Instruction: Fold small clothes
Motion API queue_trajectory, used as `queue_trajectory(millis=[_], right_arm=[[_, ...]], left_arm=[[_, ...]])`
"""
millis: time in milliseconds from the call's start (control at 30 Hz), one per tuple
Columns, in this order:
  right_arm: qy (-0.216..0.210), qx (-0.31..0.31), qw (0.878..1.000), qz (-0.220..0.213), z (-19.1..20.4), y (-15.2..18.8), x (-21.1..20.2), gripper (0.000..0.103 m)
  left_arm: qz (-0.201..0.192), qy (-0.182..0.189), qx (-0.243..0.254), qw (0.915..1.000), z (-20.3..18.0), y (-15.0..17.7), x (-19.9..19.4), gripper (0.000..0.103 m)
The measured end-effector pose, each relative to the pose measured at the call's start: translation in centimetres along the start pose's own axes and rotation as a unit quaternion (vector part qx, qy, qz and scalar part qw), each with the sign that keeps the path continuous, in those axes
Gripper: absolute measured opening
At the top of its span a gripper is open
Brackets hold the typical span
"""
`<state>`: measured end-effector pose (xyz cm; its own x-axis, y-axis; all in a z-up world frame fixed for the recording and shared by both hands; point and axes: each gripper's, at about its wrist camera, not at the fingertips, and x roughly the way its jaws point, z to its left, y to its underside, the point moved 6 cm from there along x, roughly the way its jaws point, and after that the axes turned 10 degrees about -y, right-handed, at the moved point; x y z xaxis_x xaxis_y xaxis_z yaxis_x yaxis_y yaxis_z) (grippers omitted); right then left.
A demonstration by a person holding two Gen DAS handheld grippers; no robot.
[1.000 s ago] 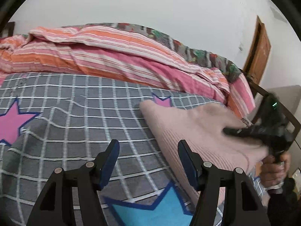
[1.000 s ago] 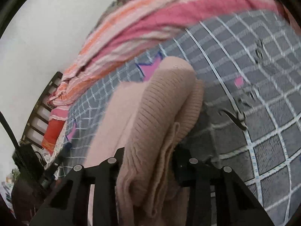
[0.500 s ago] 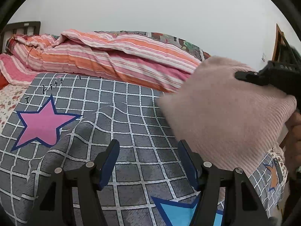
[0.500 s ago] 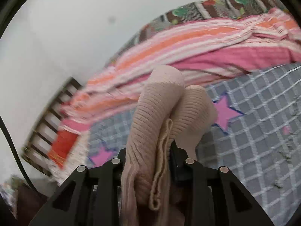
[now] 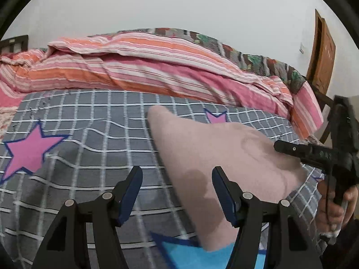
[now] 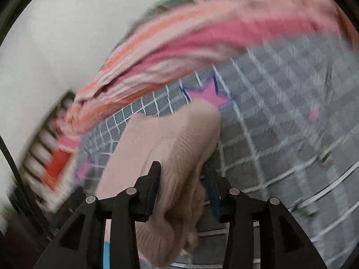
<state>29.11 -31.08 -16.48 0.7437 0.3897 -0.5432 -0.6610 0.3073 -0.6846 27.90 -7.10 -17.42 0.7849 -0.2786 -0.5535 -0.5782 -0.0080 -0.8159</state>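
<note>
The right gripper (image 6: 182, 187), jaws clamping the pale pink ribbed knit garment (image 5: 215, 157), is lowering it back onto the grey checked star-print bedspread (image 5: 89, 134); the left gripper (image 5: 177, 192) is hovering, jaws wide.

A bedroom with a plain white wall (image 5: 179, 2) behind a bed. The bed is covered by a grey sheet (image 5: 94, 121) with a white grid pattern and large pink and blue stars. Along its far side lies a bunched-up quilt (image 5: 139, 65) striped in pink, orange and white, with a darker patterned blanket (image 5: 253, 57) showing behind it. A dark slatted headboard (image 5: 14, 43) stands at the far left. At the right, a brown wooden door (image 5: 323, 51) is set in the wall. The light is soft and even.
</note>
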Motion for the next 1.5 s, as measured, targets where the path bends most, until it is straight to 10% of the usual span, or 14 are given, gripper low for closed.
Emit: queue_trajectory(millis=[167, 1167, 1500], right_arm=[[0.0, -0.087, 0.996, -0.008, 1.8, 1.0, -0.2, 0.041], [0.044, -0.112, 0.993, -0.005, 0.0, 2.8, -1.0, 0.038], [0.03, -0.092, 0.995, -0.01, -0.8, 1.9, -0.8, 0.038]], left_arm=[[0.033, 0.033, -0.018, 0.9988, -2.2, 0.4, 1.5, 0.062], [0.024, 0.001, 0.015, 0.9996, -1.6, 2.0, -1.3, 0.068], [0.068, -0.026, 0.036, 0.9967, -4.9, -0.4, 3.8, 0.068]])
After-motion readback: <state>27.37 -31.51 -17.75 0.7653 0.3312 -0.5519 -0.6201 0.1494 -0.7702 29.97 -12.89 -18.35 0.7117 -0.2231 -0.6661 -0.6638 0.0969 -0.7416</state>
